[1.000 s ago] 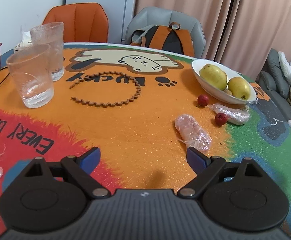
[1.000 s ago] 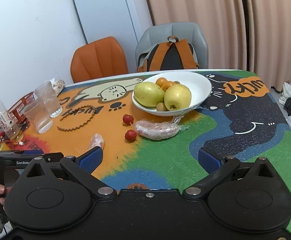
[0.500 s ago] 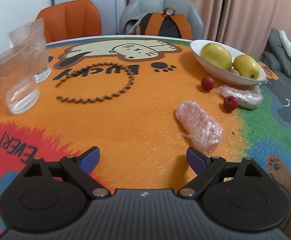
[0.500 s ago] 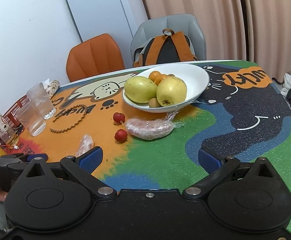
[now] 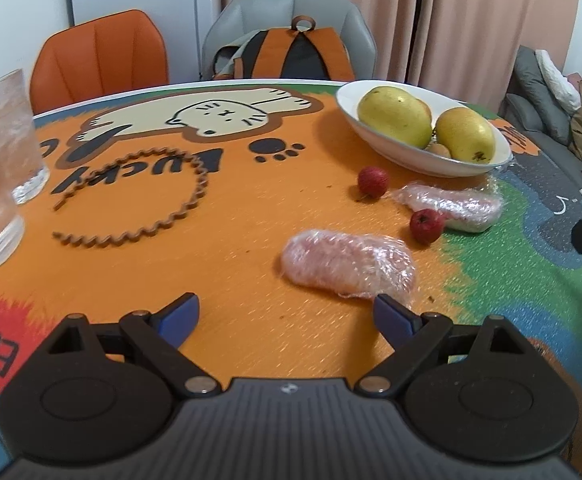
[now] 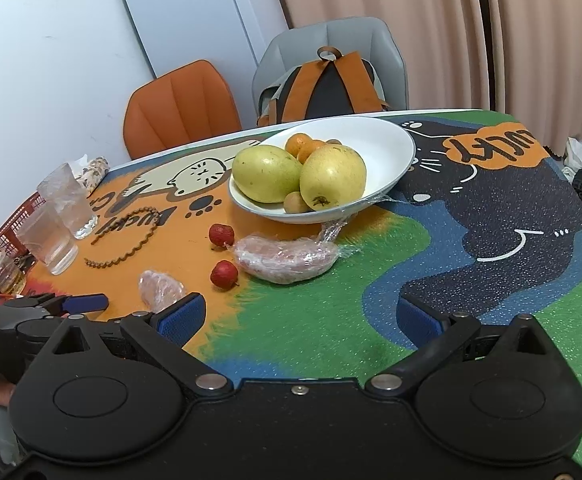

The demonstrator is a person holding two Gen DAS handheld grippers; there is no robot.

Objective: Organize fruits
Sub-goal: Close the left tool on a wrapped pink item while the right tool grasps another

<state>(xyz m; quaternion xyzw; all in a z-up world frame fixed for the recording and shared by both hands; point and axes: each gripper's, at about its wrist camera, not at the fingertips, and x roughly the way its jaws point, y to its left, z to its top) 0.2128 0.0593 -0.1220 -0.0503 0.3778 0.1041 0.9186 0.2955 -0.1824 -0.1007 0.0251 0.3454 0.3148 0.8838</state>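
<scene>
Closer now, left gripper (image 5: 287,314) spread, empty, wrapped fruit (image 5: 349,262) just ahead | right gripper (image 6: 297,316) spread, empty | red fruits (image 5: 425,225) near white bowl (image 5: 419,158) | risk: slick wrap slips, off-centre pinch

The bench (image 5: 251,208) wore an orange, green and blue cartoon-cat print. The bowl (image 6: 379,148) was white, holding yellow-green fruits (image 6: 333,178); two small fruits (image 5: 373,181) were red.
</scene>
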